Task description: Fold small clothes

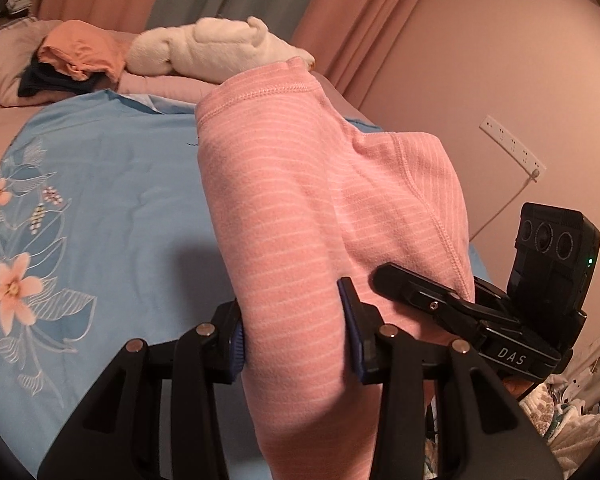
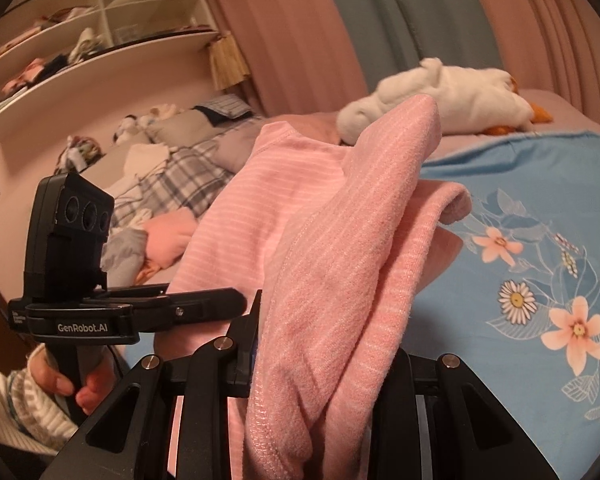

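A pink striped garment [image 1: 300, 208] is held up above the blue floral bed sheet [image 1: 100, 184]. My left gripper [image 1: 296, 344] is shut on a bunched fold of it, with cloth filling the gap between the blue pads. My right gripper [image 2: 324, 352] is shut on another part of the same garment [image 2: 340, 264], which drapes over its fingers and hides the right one. Each gripper shows in the other's view: the right one [image 1: 500, 320] at the garment's right edge, the left one [image 2: 140, 312] at its left.
A white plush toy [image 1: 220, 48] lies at the back of the bed. Folded orange and dark clothes [image 1: 72, 60] sit at the back left. Loose clothes and plaid bedding [image 2: 160, 184] lie at the left, shelves [image 2: 80, 40] above. A wall socket strip [image 1: 512, 144] is at the right.
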`<state>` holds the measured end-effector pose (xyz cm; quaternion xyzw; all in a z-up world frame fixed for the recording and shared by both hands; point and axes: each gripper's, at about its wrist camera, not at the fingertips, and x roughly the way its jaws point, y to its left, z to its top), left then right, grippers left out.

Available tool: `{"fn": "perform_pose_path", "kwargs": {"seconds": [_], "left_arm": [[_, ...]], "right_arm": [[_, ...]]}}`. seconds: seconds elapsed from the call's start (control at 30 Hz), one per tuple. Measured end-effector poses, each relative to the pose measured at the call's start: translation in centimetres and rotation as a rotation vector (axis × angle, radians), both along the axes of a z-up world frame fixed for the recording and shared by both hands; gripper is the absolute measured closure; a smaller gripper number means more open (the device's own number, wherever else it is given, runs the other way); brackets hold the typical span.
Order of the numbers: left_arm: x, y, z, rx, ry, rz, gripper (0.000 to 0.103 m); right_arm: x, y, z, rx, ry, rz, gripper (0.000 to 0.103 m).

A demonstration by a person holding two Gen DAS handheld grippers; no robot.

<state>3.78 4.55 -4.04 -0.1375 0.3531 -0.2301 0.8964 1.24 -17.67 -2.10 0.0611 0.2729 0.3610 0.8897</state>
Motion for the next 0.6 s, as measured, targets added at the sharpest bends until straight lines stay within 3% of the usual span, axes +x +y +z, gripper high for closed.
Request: {"fn": "perform_pose_path", "kwargs": {"seconds": [0.6], "left_arm": [[-3.9,4.3,3.1,-0.016,-0.097,0.117,0.063]], "right_arm": [[-2.3,4.5,3.1,-0.035,-0.12,0.122,0.072]]}}
